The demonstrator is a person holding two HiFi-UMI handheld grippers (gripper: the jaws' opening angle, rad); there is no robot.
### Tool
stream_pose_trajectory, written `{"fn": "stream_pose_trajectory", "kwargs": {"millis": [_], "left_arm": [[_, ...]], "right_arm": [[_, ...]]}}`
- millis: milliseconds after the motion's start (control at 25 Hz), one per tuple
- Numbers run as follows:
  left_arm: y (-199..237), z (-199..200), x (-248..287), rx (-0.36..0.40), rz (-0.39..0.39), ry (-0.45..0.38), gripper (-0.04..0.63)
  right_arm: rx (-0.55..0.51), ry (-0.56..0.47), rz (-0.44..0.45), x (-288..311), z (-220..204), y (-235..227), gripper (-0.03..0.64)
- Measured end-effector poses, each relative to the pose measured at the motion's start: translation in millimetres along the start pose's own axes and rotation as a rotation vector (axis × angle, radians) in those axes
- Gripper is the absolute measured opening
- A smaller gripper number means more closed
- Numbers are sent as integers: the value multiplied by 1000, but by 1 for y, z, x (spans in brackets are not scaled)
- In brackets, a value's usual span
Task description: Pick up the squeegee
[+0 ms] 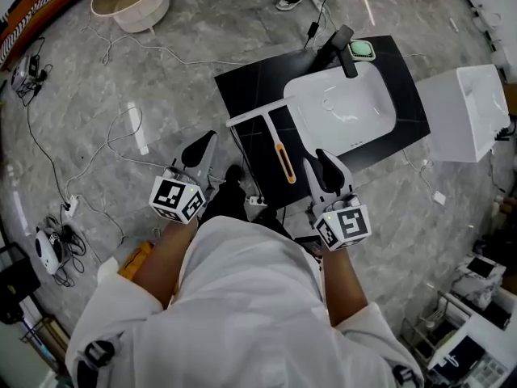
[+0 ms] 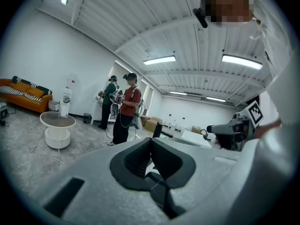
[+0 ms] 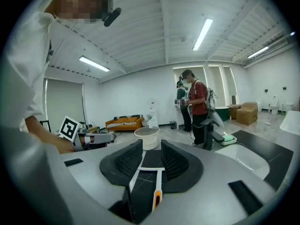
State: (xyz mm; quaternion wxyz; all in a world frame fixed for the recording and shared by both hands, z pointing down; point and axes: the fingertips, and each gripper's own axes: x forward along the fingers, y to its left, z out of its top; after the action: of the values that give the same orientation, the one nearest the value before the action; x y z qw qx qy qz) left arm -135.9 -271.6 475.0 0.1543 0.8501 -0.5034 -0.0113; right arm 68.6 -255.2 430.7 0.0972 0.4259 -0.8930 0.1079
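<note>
The squeegee (image 1: 279, 148), with a white T-shaped head and an orange grip, lies flat on the black countertop (image 1: 250, 87), left of the white sink (image 1: 347, 107). My right gripper (image 1: 323, 164) hovers just right of the orange grip, apart from it. In the right gripper view the squeegee (image 3: 159, 182) shows low between the open jaws of the right gripper (image 3: 151, 149), with nothing held. My left gripper (image 1: 202, 148) hangs off the countertop's left edge, over the floor. In the left gripper view the pads of the left gripper (image 2: 150, 142) meet, with nothing between them.
A black faucet (image 1: 339, 43) and a green soap dish (image 1: 361, 51) stand at the sink's far side. A white box (image 1: 464, 111) sits right of the counter. A round white tub (image 1: 129, 2) and loose cables (image 1: 121, 136) lie on the grey floor. Two persons (image 2: 124, 107) stand far off.
</note>
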Motion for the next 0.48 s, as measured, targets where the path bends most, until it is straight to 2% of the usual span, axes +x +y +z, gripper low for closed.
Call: {"fn": "stream_pose_trajectory", "kwargs": {"millis": [480], "left_arm": [[45, -38, 26, -79, -26, 68, 15]], "right_arm": [[-1, 309, 63, 82, -43, -3, 124]]}}
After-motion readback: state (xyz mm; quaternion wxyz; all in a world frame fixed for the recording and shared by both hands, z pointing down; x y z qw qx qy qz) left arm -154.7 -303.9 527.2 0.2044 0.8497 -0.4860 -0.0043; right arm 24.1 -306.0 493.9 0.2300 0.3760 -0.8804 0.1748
